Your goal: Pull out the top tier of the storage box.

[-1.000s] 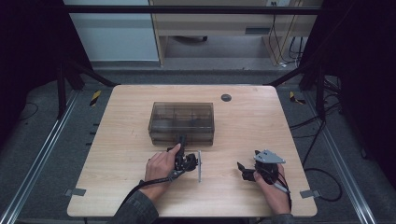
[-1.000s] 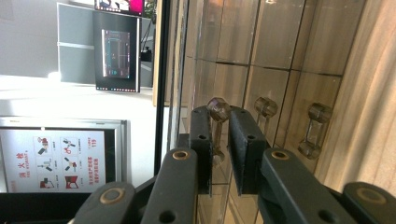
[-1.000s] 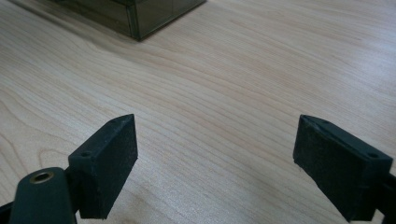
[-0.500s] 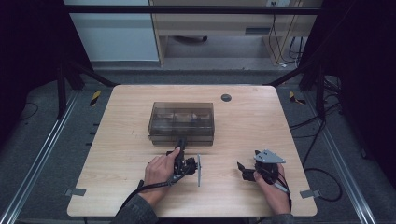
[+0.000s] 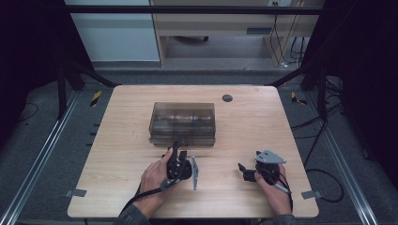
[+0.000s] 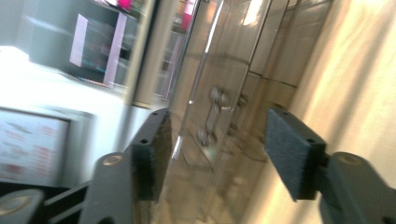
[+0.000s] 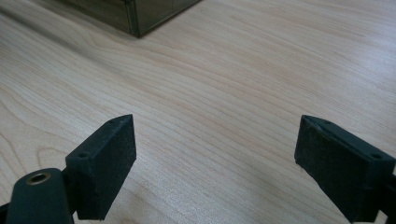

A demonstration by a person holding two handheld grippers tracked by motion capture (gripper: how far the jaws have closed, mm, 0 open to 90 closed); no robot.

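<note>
The smoky clear box [image 5: 183, 123] sits near the middle of the wooden table [image 5: 117, 154], and the left gripper [image 5: 177, 152] is right at its near wall, turned on its side with the grey plate on edge. Its jaws have just been opening. In the left gripper view they stand apart, with the box's front face [image 6: 219, 116] showing in the gap and a small latch-like fitting [image 6: 212, 112] on that face between the pads; the picture is blurred, and I cannot tell whether either pad touches the plastic. Nothing is pinched.

The right gripper [image 5: 244, 169] rests well off to the right, jaws spread wide over bare wood with nothing between them; in its own view a corner of the box [image 7: 135, 14] shows far ahead.

A small dark round disc [image 5: 227, 98] is set in the table beyond the box, well clear of both hands. Nothing lies between the left gripper and the box.

The box is rectangular, tinted brownish-grey, see-through, its lid down, with dim shapes inside that I cannot make out.
</note>
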